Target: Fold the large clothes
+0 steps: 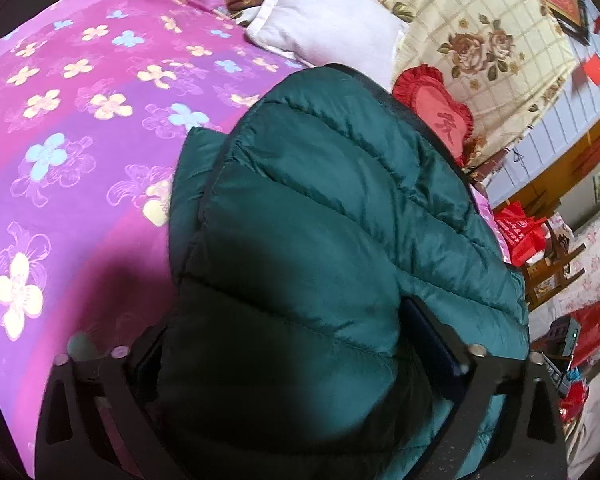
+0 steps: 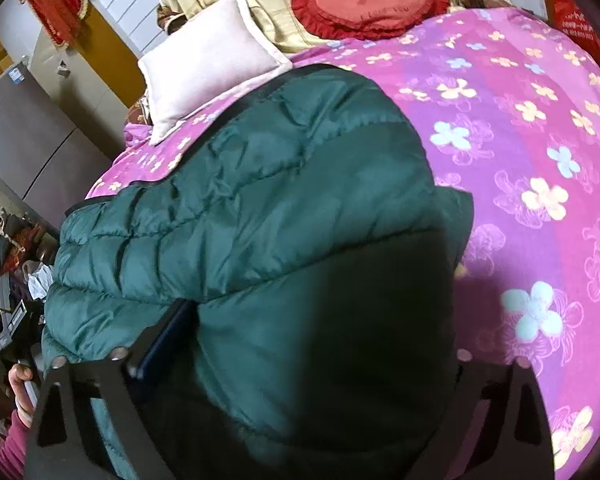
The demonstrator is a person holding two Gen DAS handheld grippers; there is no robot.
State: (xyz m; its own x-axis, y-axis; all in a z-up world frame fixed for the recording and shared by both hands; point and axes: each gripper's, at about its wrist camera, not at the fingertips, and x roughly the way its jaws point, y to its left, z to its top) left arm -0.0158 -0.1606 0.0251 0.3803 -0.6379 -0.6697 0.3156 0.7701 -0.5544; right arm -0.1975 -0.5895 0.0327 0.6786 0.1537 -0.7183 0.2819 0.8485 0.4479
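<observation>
Across the lower centre, both fingertip gaps are hidden by the green puffer jacket (image 1: pixel 320 216) (image 2: pixel 268 200), which is straddled by the spread fingers of the left gripper (image 1: pixel 300 344) and right gripper (image 2: pixel 300 344).

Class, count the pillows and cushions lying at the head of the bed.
2: a white pillow beside the green jacket, and a red heart-shaped cushion further back. Others may be hidden.

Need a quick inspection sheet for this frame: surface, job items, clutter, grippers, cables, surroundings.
Surface: bed with pink floral sheet, lying smooth.
Job's things: green puffer jacket bunched on the sheet.
Clutter: white pillow and red heart cushion at the bed's head.
Grippers: left gripper and right gripper each have fingers spread wide around jacket padding; a firm grip cannot be judged.
Cables: nothing seen.
Surroundings: grey cabinet, red bags, crowded floor items.
</observation>
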